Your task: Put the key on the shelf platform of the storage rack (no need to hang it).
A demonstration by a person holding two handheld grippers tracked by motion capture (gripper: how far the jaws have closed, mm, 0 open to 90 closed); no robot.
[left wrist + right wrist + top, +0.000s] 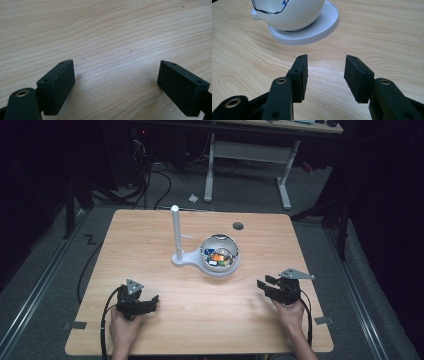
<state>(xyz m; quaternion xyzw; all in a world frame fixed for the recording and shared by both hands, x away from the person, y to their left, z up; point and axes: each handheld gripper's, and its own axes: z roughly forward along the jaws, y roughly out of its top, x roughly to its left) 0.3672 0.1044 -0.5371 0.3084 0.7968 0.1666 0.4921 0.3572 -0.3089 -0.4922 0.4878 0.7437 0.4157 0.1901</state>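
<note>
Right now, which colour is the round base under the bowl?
White; the base under the white bowl shows best in the right gripper view.

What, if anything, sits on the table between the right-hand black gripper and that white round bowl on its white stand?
Nothing visible does. In the right gripper view, bare wooden table lies between the open right gripper and the white round bowl on its white disc-shaped base. The high view shows the same open stretch of table.
</note>
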